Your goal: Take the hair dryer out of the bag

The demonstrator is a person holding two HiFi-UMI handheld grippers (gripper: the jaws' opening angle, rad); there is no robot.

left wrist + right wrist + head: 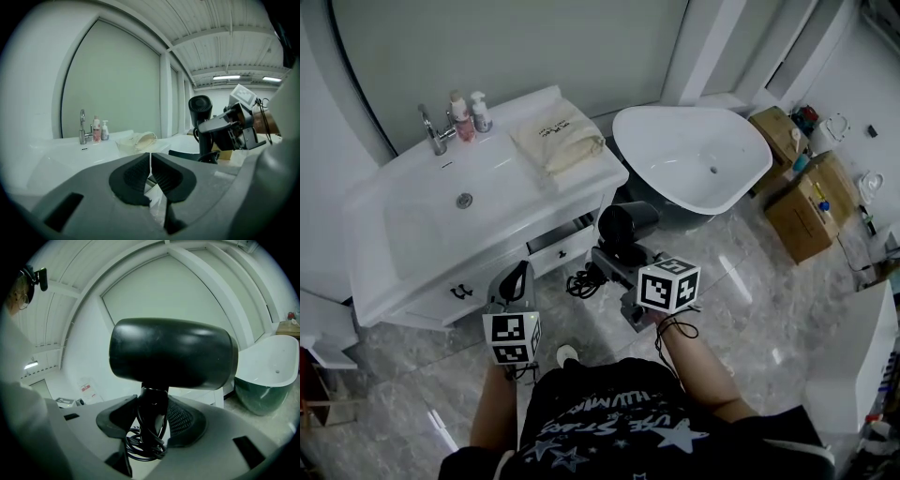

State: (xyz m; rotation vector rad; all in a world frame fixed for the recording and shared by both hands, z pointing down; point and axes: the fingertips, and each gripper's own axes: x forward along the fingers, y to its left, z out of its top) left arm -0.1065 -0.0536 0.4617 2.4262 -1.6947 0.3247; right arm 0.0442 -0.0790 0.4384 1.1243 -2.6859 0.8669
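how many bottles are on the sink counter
2. A pink bottle stands just right of the faucet, and a white pump bottle stands right beside it. No others show, and none seems hidden.

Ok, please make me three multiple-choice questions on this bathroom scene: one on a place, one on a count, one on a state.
1. Where does the cream cloth bag lie?
A. On the white washbasin counter
B. Inside the bathtub
C. On the floor

2. How many bottles stand beside the chrome tap?
A. One
B. Two
C. Four

3. What is the state of the right tool?
A. Open and empty
B. Shut on the handle of the black hair dryer
C. Shut on nothing

Answers:
1 A: the head view shows the bag on the counter, to the right of the tap.
2 B: there is only a pink bottle and a white pump bottle.
3 B: the right gripper view shows both pads pressing on the handle.
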